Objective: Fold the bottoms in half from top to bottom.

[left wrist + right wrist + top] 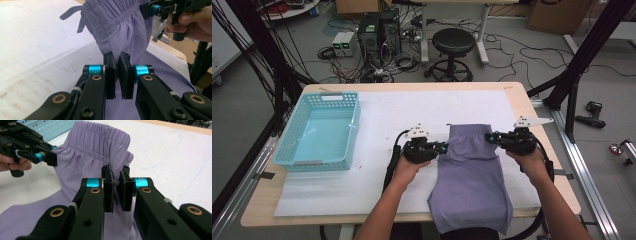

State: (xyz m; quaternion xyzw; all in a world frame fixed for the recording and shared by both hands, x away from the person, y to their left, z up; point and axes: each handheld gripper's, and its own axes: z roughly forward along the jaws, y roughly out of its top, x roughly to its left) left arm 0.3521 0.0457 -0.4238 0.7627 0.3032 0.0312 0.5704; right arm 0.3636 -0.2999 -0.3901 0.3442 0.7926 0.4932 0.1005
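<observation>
A pair of purple shorts (pixel 469 175) lies on the white mat (pixel 387 115), waistband toward the far side, legs hanging over the table's front edge. My left gripper (pixel 443 146) is shut on the shorts' left edge just below the waistband; a fold of fabric (pixel 117 30) is pinched between its pads (pixel 117 56). On the opposite edge my right gripper (pixel 488 136) is shut on the gathered elastic waistband (pixel 100 137), cloth caught between its tips (pixel 115 170). The waistband end is raised and stretched between the two. Each gripper view shows the other gripper across the cloth: right (pixel 150 10), left (pixel 51 157).
A light blue plastic basket (pixel 332 95) stands on the table's left side, with nothing in it. Bare mat lies between the basket and the shorts. Beyond the far edge are a black stool (pixel 453 42), computer cases and cables on the floor.
</observation>
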